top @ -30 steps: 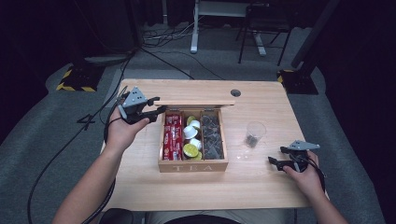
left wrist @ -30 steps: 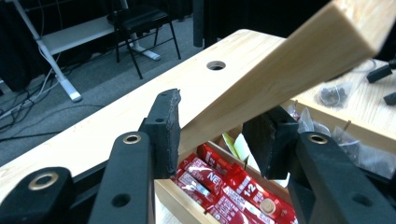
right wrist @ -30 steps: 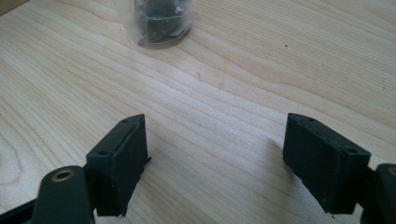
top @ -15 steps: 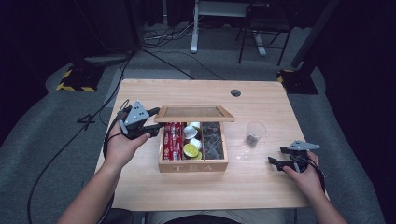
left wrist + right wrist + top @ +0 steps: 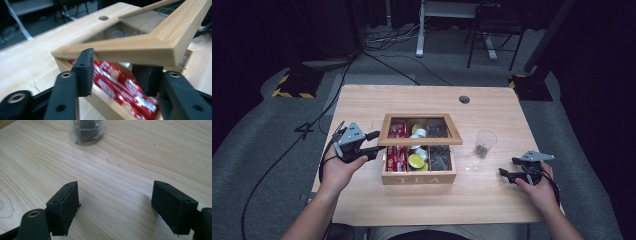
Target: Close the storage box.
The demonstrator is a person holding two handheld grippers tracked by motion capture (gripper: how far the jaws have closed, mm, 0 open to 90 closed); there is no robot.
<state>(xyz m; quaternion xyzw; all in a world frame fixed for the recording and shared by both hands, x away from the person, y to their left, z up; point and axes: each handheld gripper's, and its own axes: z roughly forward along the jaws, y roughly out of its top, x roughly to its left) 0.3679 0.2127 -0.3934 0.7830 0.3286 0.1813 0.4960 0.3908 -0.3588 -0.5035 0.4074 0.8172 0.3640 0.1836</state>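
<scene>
Wooden counter holds a wooden tea box in its middle, long side running left to right. Its glass lid hangs half shut, tilted over the box. The left hand-held gripper sits just left of the box, and its jaws have just been closing with the lid's left edge between them. The right hand-held gripper rests far right, jaws apart, holding nothing, near a clear cup.
</scene>
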